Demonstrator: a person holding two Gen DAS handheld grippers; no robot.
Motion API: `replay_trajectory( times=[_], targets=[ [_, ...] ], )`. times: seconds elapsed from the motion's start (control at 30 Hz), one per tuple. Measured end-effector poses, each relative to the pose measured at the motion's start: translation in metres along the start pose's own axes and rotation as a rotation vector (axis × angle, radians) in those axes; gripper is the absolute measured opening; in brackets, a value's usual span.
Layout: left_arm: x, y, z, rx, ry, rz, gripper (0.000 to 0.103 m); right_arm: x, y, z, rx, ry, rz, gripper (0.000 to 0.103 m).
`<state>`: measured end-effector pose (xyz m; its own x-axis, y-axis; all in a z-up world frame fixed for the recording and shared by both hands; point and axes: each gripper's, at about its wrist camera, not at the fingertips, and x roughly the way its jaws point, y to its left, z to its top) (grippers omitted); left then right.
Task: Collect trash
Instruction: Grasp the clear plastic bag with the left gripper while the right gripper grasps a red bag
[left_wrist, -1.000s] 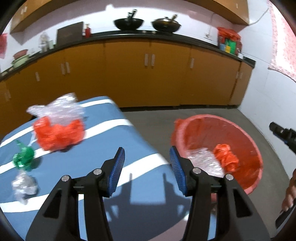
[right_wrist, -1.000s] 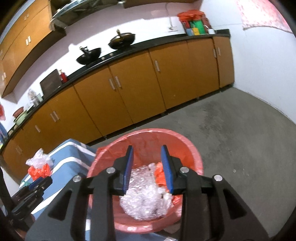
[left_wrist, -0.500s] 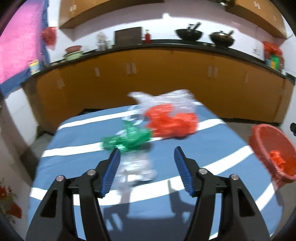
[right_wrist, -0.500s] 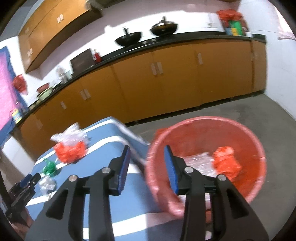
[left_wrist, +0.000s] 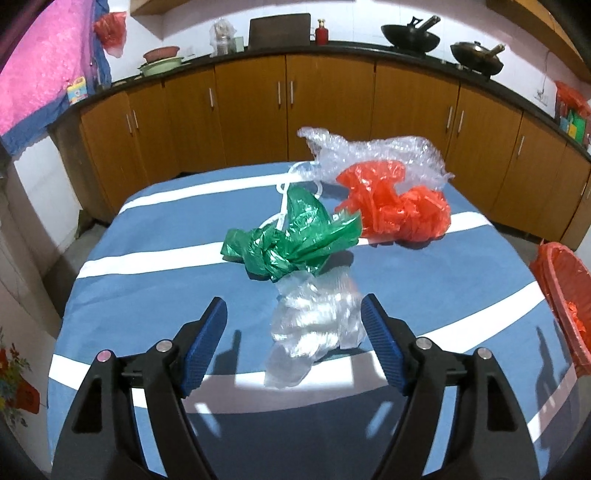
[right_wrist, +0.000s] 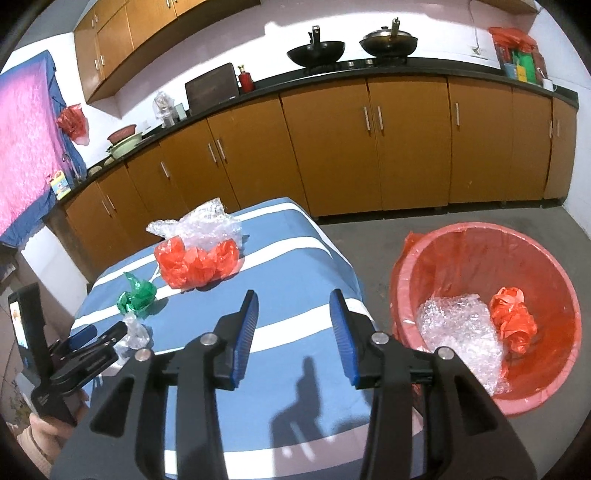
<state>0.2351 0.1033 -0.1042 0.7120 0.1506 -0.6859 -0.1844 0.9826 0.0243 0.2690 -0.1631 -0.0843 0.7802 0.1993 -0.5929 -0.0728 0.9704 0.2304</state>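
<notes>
On the blue striped table (left_wrist: 147, 280) lie a clear plastic wad (left_wrist: 314, 325), a green bag (left_wrist: 291, 240), a red bag (left_wrist: 399, 210) and bubble wrap (left_wrist: 376, 151). My left gripper (left_wrist: 295, 317) is open, its jaws on either side of the clear wad. My right gripper (right_wrist: 293, 308) is open and empty above the table's right part. The red bin (right_wrist: 546, 391) stands on the floor right of the table and holds bubble wrap (right_wrist: 458, 332) and a red bag (right_wrist: 513, 321). The right wrist view also shows the left gripper (right_wrist: 107, 332), green bag (right_wrist: 135, 297) and red bag (right_wrist: 195, 262).
Brown cabinets (right_wrist: 369, 147) with a black counter run along the back wall. A pink and blue cloth (left_wrist: 40, 74) hangs at the left. Grey floor (right_wrist: 369, 251) lies between table, bin and cabinets. The bin's edge (left_wrist: 565, 295) shows at the right of the left wrist view.
My left gripper has swung from the bin side to the trash on the table and closed in around the clear wad. My right gripper has moved from over the bin to over the table and opened wider.
</notes>
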Motion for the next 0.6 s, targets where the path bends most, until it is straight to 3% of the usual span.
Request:
replay_trajectory(
  times=[0.17,0.23,0.33,0.37,0.4,0.6],
  targets=[
    [0.011,0.002,-0.001,-0.018,0.030,-0.018,0.072,0.005,0.000,-0.002,0.001,0.015,-0.003,0.041],
    [0.014,0.001,-0.001,-0.018,0.041,-0.040,0.047,0.006,0.002,-0.003,-0.004,0.021,-0.002,0.040],
    [0.014,0.000,-0.003,-0.011,0.042,-0.070,0.027,0.009,0.004,-0.004,-0.010,0.028,0.001,0.040],
    [0.012,0.002,-0.004,-0.010,0.037,-0.080,0.025,0.010,0.005,-0.004,-0.011,0.030,0.003,0.040],
    [0.009,0.004,-0.006,-0.009,0.032,-0.093,0.015,0.011,0.007,-0.004,-0.014,0.033,0.007,0.040],
    [-0.013,0.032,-0.016,-0.022,-0.007,-0.107,0.013,0.024,0.027,-0.003,-0.037,0.048,0.036,0.040]
  ],
)
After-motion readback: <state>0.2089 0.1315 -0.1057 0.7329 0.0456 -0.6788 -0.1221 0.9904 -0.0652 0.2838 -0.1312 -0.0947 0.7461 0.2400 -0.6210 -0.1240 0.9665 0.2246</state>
